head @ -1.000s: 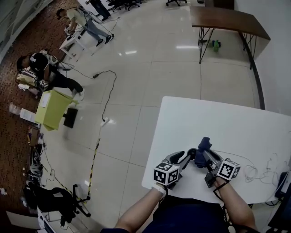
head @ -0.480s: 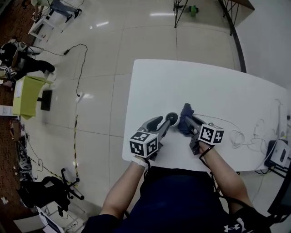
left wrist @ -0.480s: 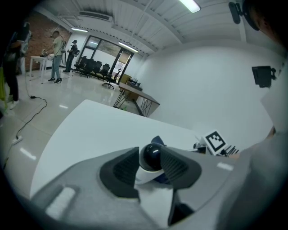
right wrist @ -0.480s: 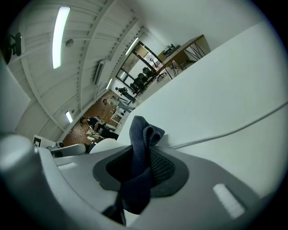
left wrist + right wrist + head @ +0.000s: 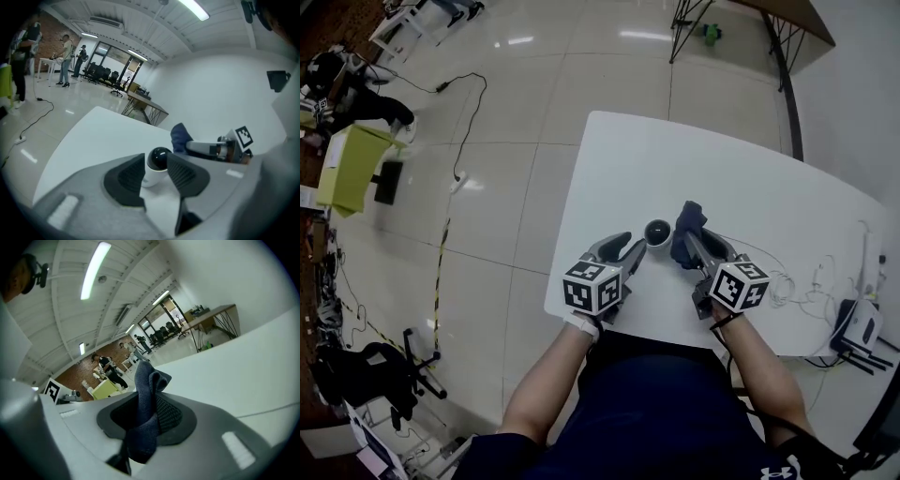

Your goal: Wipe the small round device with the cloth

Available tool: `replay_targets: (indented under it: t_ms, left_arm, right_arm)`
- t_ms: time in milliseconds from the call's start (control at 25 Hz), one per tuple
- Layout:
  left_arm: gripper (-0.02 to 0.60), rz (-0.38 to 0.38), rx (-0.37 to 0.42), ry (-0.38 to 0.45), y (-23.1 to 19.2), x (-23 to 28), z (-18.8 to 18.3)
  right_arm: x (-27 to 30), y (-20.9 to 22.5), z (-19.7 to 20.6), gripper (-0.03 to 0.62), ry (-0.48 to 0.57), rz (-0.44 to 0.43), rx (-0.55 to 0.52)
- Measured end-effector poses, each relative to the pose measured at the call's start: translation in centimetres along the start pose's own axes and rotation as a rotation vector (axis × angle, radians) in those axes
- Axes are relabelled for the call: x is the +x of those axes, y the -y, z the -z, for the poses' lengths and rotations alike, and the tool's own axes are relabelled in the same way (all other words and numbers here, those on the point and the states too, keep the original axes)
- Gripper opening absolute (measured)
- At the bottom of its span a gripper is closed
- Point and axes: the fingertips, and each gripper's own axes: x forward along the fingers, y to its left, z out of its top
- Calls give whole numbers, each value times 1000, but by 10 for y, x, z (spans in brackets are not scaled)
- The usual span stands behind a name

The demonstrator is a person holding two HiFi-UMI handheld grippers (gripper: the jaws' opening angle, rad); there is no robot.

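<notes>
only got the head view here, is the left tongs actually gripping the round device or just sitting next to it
observer: Gripping it. The left gripper view shows the small round device clamped in the left tongs, touching both sides.
operator: ok and is the cloth really held on the right
observer: Yes. The right gripper view shows the cloth pinched in the right tongs, its folded end sticking out past the tips.
</notes>
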Motion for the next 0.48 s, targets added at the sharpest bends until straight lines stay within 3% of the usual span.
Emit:
replay_targets:
  t_ms: [120, 400, 480]
  left_arm:
    - [146, -11, -14, 16, -4, -10, 2]
    - [146, -52, -49, 60, -16, -33, 4]
    - [146, -68, -63, 67, -23, -40, 6]
  right_arm:
    - [-1, -29, -4, 104, -16, 11, -236]
    - [5, -78, 18, 106, -122, 109, -1042]
    - [9, -84, 36, 106, -164, 111, -1213]
